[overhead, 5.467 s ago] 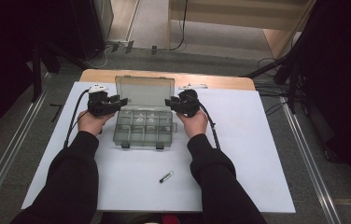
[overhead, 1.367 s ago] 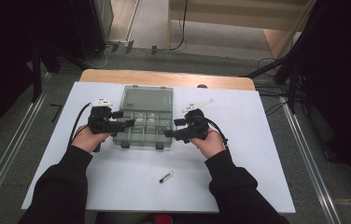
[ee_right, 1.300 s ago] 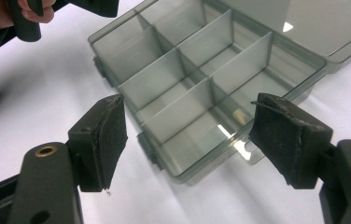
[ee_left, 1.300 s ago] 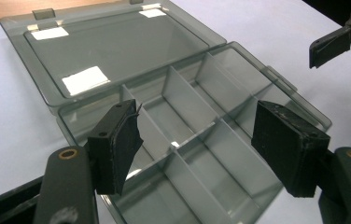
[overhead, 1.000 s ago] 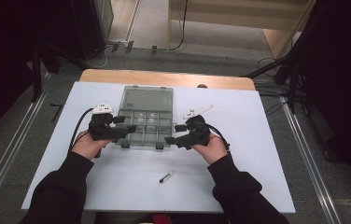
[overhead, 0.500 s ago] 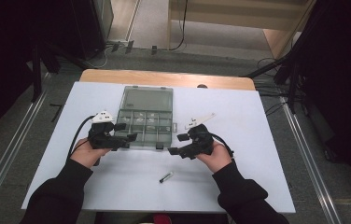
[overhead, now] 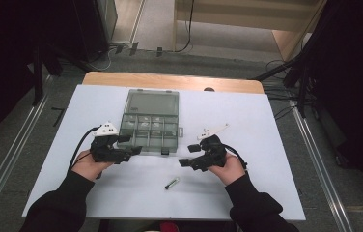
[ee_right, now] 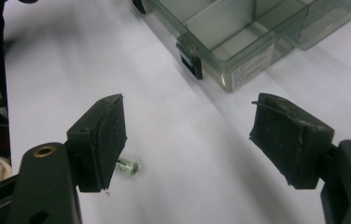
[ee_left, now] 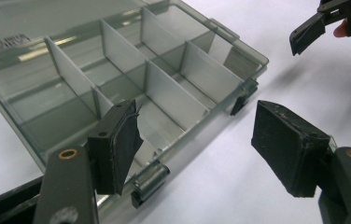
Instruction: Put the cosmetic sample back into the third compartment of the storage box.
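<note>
Two grippers hovered low over the white tabletop [overhead: 266, 145], near the front edge of a clear compartment box [overhead: 149, 126]. Left gripper [overhead: 133, 151] sat at the box's front-left corner, fingers [ee_left: 117, 140] spread, holding nothing; one finger overlapped the box's rim near a latch [ee_left: 150, 179]. Right gripper [overhead: 184, 163] sat off the front-right corner, fingers [ee_right: 101, 140] spread and empty, clear of the box. Small greenish cylinder [overhead: 172, 182] lay loose on the tabletop between the hands, nearer the right gripper, partly hidden behind its finger in the right gripper view. Box lid lay closed; compartments looked empty.
</note>
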Demonstrator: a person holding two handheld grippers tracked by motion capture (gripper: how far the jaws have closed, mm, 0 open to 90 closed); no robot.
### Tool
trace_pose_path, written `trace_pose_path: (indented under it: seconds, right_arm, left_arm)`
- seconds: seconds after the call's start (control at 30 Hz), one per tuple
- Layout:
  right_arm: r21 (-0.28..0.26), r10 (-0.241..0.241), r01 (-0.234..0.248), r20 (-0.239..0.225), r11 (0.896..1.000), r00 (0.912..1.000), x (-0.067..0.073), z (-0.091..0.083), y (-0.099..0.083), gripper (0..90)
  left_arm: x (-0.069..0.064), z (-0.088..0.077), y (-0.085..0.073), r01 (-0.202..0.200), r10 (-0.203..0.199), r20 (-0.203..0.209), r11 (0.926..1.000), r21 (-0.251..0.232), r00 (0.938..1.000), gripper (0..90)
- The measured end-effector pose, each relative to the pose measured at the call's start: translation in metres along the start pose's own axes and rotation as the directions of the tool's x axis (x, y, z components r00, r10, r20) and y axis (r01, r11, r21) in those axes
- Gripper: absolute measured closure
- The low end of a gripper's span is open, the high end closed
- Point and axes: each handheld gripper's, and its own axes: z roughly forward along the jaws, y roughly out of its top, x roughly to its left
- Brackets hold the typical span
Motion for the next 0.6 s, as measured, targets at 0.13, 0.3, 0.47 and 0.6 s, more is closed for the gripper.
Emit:
trace_pose_path:
  seconds: [0.13, 0.3, 0.47, 0.6]
  right_arm:
    - [0.008, 0.001, -0.001, -0.001, 1.0, 1.0, 0.0, -0.002, -0.006, 26.4]
    - [0.009, -0.018, 0.018, 0.024, 1.0, 0.9996, 0.003, -0.008, -0.012, 26.3]
    - [-0.003, -0.027, 0.027, 0.018, 1.0, 0.9995, 0.007, -0.012, -0.018, 26.3]
    - [0.012, -0.041, 0.041, 0.008, 0.999, 0.9991, 0.012, -0.013, -0.02, 26.3]
  left_arm:
    - [-0.004, -0.001, -0.002, -0.011, 0.011, 0.006, 0.9999, -0.005, 0.9999, 31.4]
    - [-0.009, -0.002, -0.007, -0.024, 0.023, 0.013, 0.9997, 0.007, 0.9996, 31.4]
    - [-0.014, -0.004, -0.013, -0.038, 0.037, 0.023, 0.9991, 0.018, 0.999, 31.4]
    - [-0.018, -0.008, -0.018, -0.039, 0.038, 0.026, 0.999, 0.021, 0.9989, 31.4]
